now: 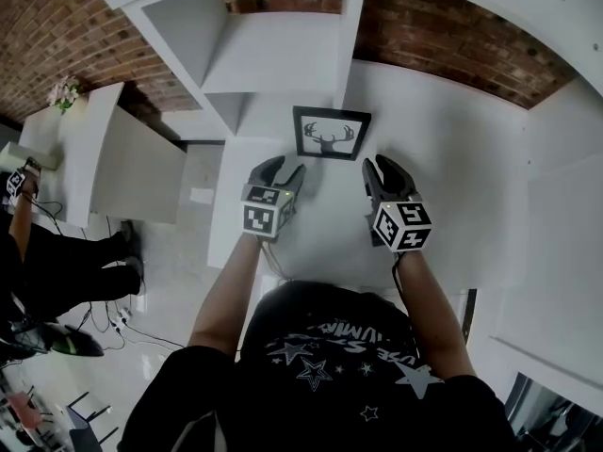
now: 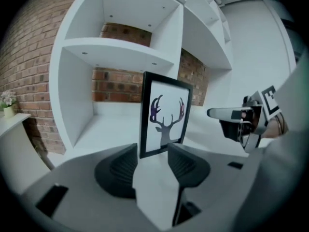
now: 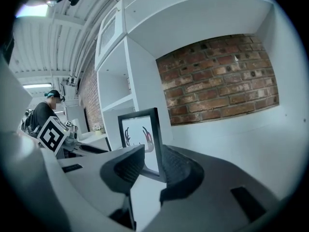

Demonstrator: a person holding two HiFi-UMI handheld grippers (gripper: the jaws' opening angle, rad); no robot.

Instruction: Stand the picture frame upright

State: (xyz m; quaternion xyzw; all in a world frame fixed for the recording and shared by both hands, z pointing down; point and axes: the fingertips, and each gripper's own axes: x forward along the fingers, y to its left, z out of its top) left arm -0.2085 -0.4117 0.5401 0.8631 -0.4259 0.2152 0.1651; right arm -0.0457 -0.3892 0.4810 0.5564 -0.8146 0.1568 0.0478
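The picture frame point(image 1: 331, 133) with its antlered deer print stands upright on the white desk point(image 1: 452, 168). It is just ahead of both claws and between them. The left claw point(image 1: 285, 169) is spread wide and grips nothing; the frame's lower edge shows just beyond its tips. The right claw point(image 1: 377, 166) is partly open and also empty, near the frame's right edge. White shelving point(image 1: 273, 64) and a brick wall point(image 1: 443, 36) rise behind. A person point(image 1: 28, 243) stands well apart at the left.
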